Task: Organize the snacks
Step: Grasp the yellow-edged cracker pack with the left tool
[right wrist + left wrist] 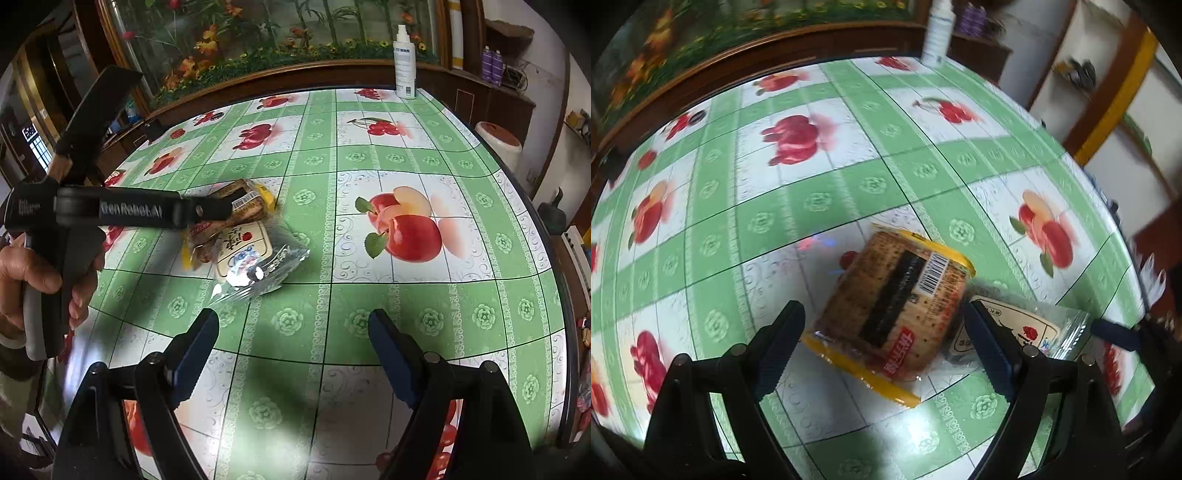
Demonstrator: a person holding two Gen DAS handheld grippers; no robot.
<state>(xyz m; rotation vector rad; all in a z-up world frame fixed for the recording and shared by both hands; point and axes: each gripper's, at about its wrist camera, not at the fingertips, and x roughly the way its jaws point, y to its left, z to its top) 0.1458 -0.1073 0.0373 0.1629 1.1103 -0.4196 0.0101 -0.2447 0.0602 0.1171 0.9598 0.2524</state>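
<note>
"GenRobot.AI" on left gripper (207, 212), barcode on cracker packet (892, 299)

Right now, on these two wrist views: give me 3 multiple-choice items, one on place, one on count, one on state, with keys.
1. Where does the clear plastic snack bag with the cream label lie relative to the yellow-edged cracker packet?
A. Touching it, side by side
B. Across the table from it
C. Inside a box

2. How many snack packs lie on the green-and-white fruit-print tablecloth?
A. Two
B. Four
C. None

3. What state is the left gripper in?
A. Shut on the white spray bottle
B. Open, fingers either side of the cracker packet
C. Shut, holding nothing

Key: 1 A, the bag's edge meets the packet; 2 A, only these two show; 3 B, both fingers stand apart around the packet. The right gripper is open too, over bare cloth.
</note>
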